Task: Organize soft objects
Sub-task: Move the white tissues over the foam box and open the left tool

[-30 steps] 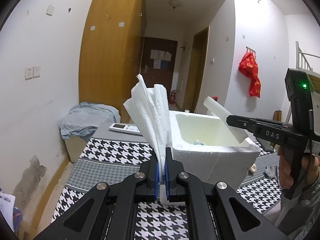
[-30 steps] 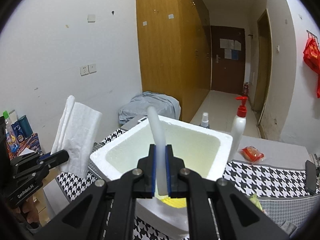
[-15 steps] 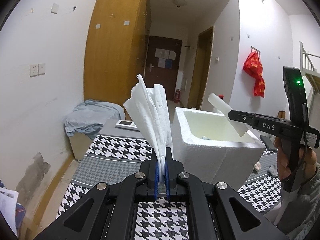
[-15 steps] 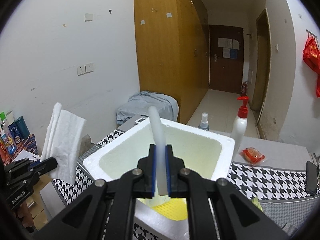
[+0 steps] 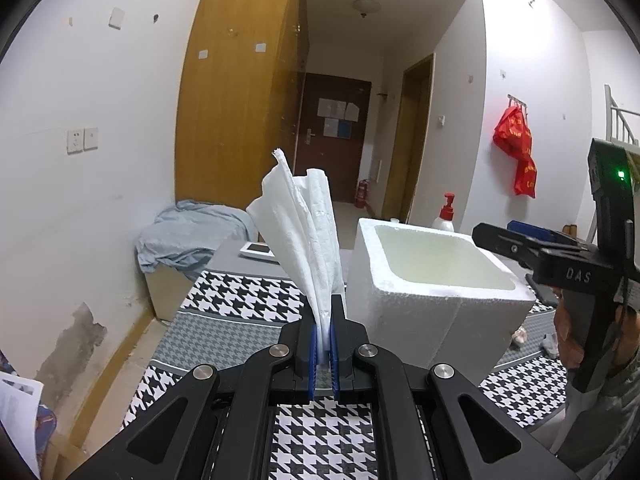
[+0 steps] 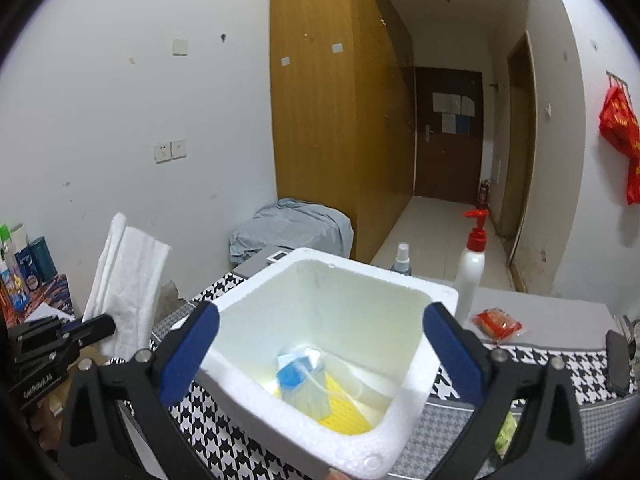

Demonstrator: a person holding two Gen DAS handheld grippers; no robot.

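Left claw (image 5: 324, 344) around tissue (image 5: 302, 232)

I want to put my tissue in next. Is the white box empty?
Not empty. The right wrist view looks down into the open foam box, and a blue and white packet lies on something yellow at the bottom.

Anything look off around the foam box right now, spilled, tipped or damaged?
Nothing stands out. The foam box stands upright on the houndstooth cloth with soft items lying inside. The right gripper, whose jaws have just opened, hangs empty over it. The left gripper is shut on the white tissue, held clear of the box.
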